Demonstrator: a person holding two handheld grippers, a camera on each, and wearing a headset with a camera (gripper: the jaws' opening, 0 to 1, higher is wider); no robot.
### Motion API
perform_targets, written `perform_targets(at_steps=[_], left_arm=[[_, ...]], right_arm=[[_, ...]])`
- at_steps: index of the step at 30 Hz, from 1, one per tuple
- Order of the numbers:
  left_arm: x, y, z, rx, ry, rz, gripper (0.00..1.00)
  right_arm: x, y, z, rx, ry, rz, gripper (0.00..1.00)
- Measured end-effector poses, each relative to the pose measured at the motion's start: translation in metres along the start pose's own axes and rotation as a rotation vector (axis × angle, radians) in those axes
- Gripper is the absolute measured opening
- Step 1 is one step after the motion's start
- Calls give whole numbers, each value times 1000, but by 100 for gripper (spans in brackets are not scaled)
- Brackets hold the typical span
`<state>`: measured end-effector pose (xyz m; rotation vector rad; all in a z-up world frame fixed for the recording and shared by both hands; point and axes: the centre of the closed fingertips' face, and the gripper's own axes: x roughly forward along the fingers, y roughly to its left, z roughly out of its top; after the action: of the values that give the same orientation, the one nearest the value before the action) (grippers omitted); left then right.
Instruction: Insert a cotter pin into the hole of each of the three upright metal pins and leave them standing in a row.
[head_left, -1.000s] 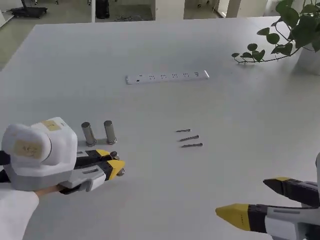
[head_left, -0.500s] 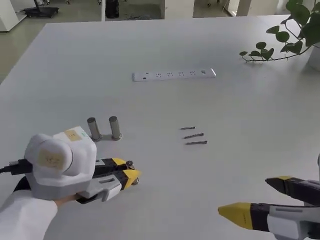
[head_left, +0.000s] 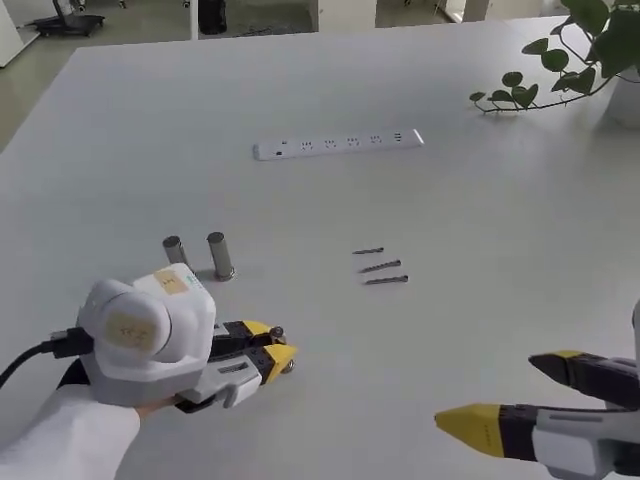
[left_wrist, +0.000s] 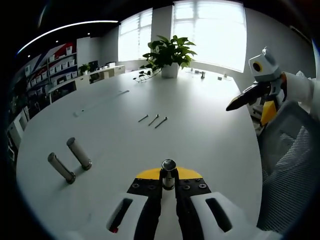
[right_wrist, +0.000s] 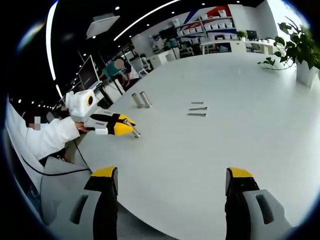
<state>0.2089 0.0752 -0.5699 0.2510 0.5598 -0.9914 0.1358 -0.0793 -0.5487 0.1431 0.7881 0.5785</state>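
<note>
My left gripper (head_left: 278, 353) is shut on a short metal pin (left_wrist: 168, 166), held between the yellow-tipped jaws low over the white table (head_left: 470, 210); the right gripper view shows that pin (right_wrist: 135, 132) too. Two other metal pins (head_left: 173, 250) (head_left: 220, 256) stand upright side by side, up and to the left of the held one. Three cotter pins (head_left: 368, 251) (head_left: 381, 267) (head_left: 386, 281) lie loose near the table's middle. My right gripper (head_left: 505, 392) hovers open at the near right, nothing between its fingers.
A white power strip (head_left: 338, 145) lies farther back on the table. A potted plant (head_left: 570, 50) trails its leaves over the far right corner. Bare tabletop separates the cotter pins from my right gripper.
My left gripper has carried the pin to the right and a little nearer, away from the two upright pins. The right gripper has stayed put.
</note>
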Motion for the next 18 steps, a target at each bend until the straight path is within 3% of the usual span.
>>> perform_targets(at_steps=[7, 18], left_arm=[[3, -3, -4, 29, 20, -2, 7], [4, -4, -8, -11, 12, 4, 7]], right_arm=[[0, -1, -2, 10, -3, -1, 87], [4, -1, -2, 7, -3, 11, 87]])
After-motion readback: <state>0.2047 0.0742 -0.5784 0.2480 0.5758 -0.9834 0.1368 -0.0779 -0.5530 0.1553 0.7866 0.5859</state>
